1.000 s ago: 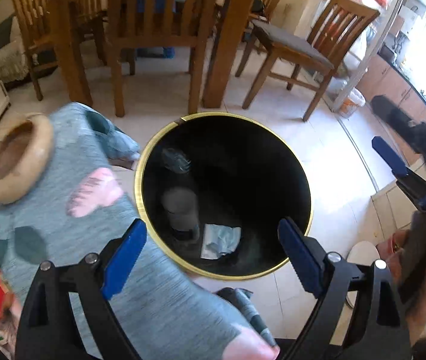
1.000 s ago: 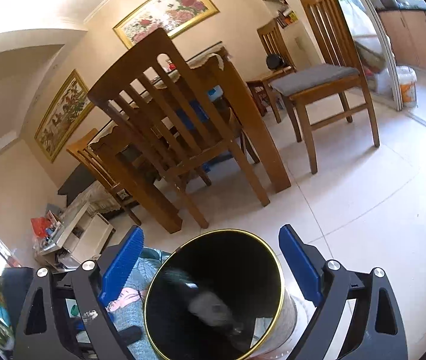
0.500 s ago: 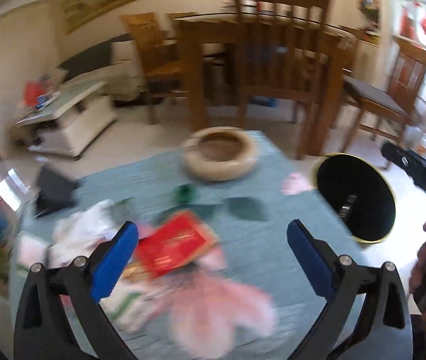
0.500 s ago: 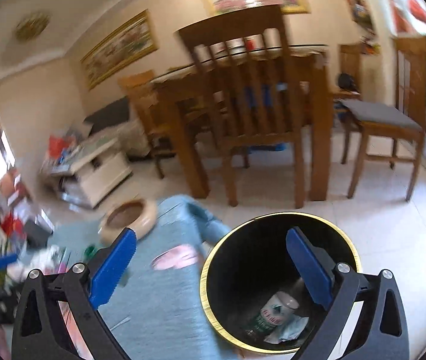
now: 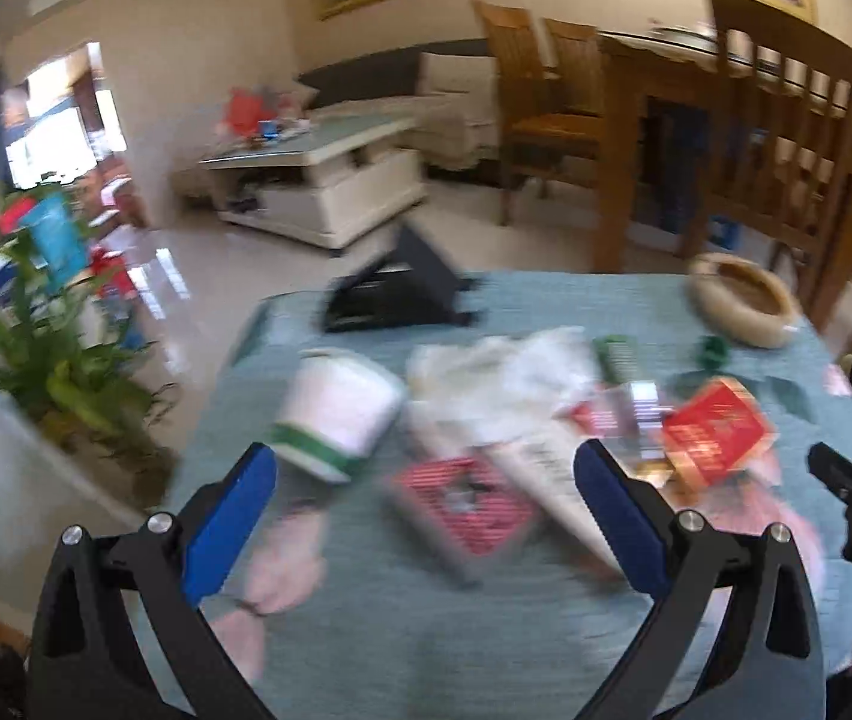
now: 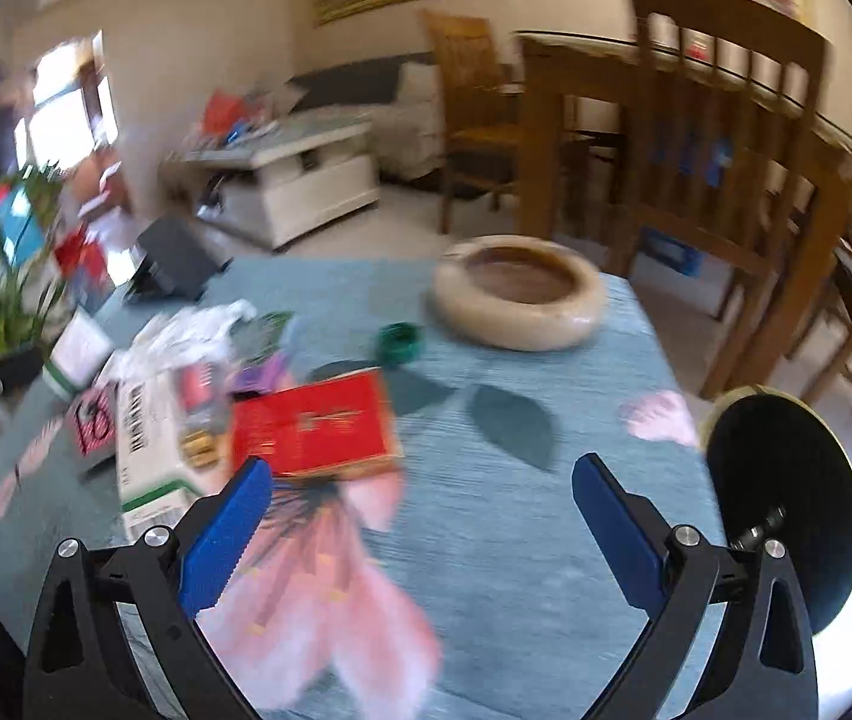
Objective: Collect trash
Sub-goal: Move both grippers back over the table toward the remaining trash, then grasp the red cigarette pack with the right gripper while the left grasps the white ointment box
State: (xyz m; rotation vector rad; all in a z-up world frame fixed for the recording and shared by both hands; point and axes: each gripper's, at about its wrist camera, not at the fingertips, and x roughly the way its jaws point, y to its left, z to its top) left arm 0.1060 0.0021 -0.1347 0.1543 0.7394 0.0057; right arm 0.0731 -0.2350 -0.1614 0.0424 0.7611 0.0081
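Trash lies scattered on a table with a blue flowered cloth (image 5: 426, 648). A white paper cup with a green band (image 5: 339, 411) lies on its side. Beside it are crumpled white plastic (image 5: 504, 378), a red striped packet (image 5: 465, 504) and a red box (image 5: 714, 435), which also shows in the right wrist view (image 6: 312, 423). My left gripper (image 5: 426, 516) is open and empty above the packet. My right gripper (image 6: 423, 525) is open and empty over the cloth. The black bin with a gold rim (image 6: 786, 507) stands off the table's right edge.
A beige bowl (image 6: 519, 297) and a small green object (image 6: 399, 345) sit at the table's far side. A black stand (image 5: 396, 288) is at the far left edge. Wooden chairs (image 6: 726, 138), a white low table (image 5: 330, 180) and a plant (image 5: 60, 360) surround the table.
Both grippers have swung left from over the bin to over the table. The trash pile is now in front of the left gripper. Both stay open.
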